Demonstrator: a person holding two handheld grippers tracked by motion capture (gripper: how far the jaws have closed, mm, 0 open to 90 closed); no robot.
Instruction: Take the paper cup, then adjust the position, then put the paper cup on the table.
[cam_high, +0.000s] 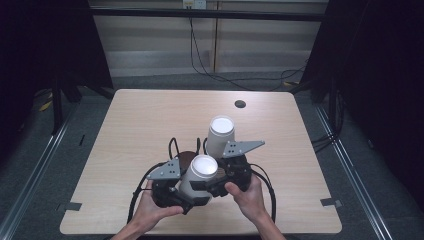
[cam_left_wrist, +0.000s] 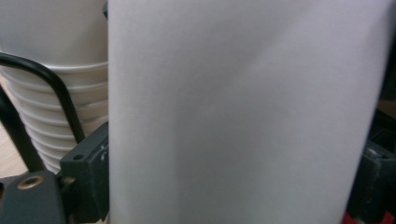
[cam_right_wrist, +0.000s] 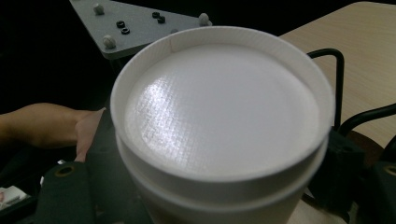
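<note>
The table (cam_high: 150, 125) carries a stack of white cups (cam_high: 220, 135) upside down. Just nearer the person than that stack, the left hand-held gripper (cam_high: 192, 187) and right hand-held gripper (cam_high: 212, 175) are both clamped on one white cup (cam_high: 202, 170).

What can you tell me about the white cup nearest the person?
The white cup looks like paper, plain and unmarked. It is turned bottom up and tilted, showing a round recessed base with a raised edge. A second cup shows beneath it, so it seems nested. It hangs above the table, with black jaws on both sides of its wall.
</note>
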